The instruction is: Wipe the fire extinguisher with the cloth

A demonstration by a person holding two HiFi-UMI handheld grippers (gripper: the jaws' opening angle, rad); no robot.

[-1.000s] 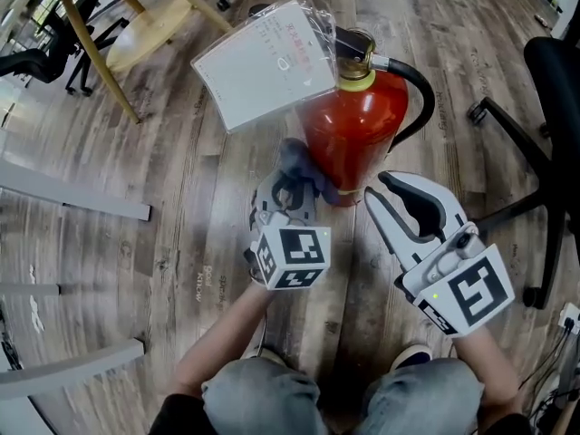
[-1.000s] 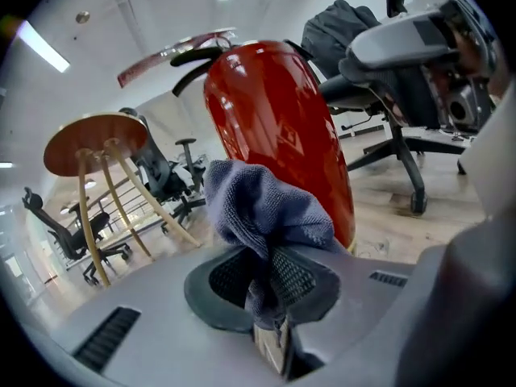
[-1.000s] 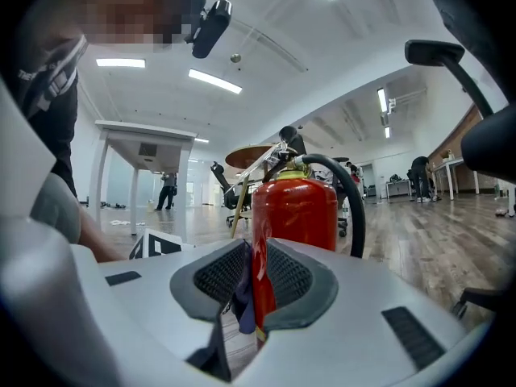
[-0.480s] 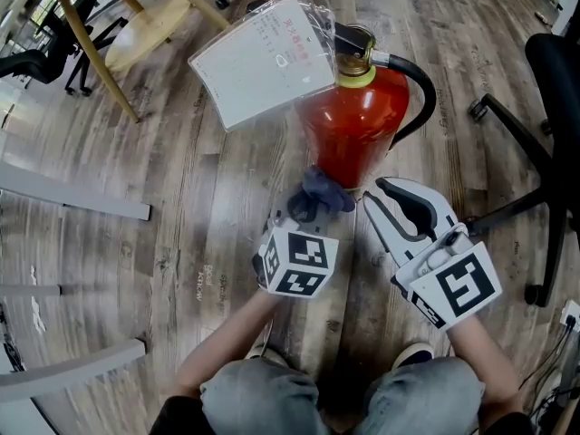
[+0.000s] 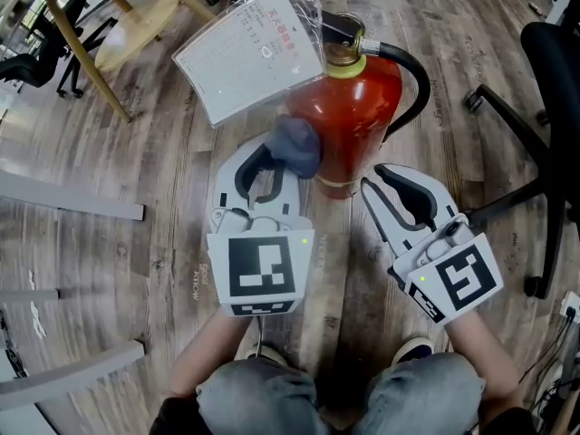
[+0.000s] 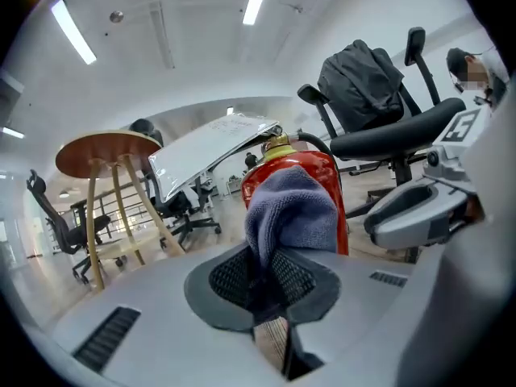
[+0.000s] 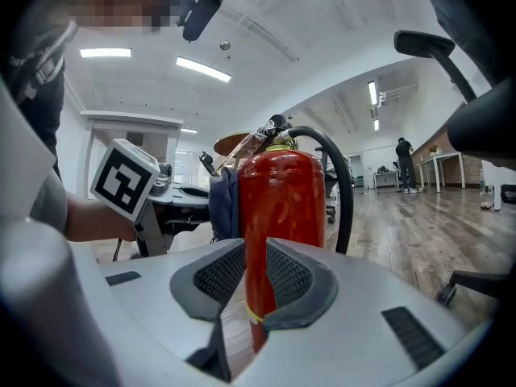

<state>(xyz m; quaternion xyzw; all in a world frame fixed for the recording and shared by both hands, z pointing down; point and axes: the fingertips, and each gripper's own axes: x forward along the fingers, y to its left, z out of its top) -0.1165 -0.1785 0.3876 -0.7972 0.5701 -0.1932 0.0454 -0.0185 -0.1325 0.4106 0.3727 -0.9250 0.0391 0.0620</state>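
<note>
A red fire extinguisher (image 5: 353, 107) stands on the wood floor, with a black hose (image 5: 415, 84) and a plastic-sleeved tag card (image 5: 246, 51) at its neck. My left gripper (image 5: 272, 152) is shut on a blue-grey cloth (image 5: 294, 145), which presses against the cylinder's left side. In the left gripper view the cloth (image 6: 290, 216) bulges out of that gripper (image 6: 270, 276) in front of the extinguisher (image 6: 332, 188). My right gripper (image 5: 376, 184) hovers by the base, to the right, open by a narrow gap and holding nothing. In the right gripper view this gripper (image 7: 256, 280) faces the extinguisher (image 7: 282, 200).
An office chair's black base (image 5: 535, 134) stands at the right. A wooden stool (image 5: 91, 34) is at the top left. Grey metal bars (image 5: 72, 202) lie on the floor at the left. The person's knees are at the bottom edge.
The left gripper with the cloth went down to the extinguisher's base, then came back up along its left side. The right gripper has hardly moved.
</note>
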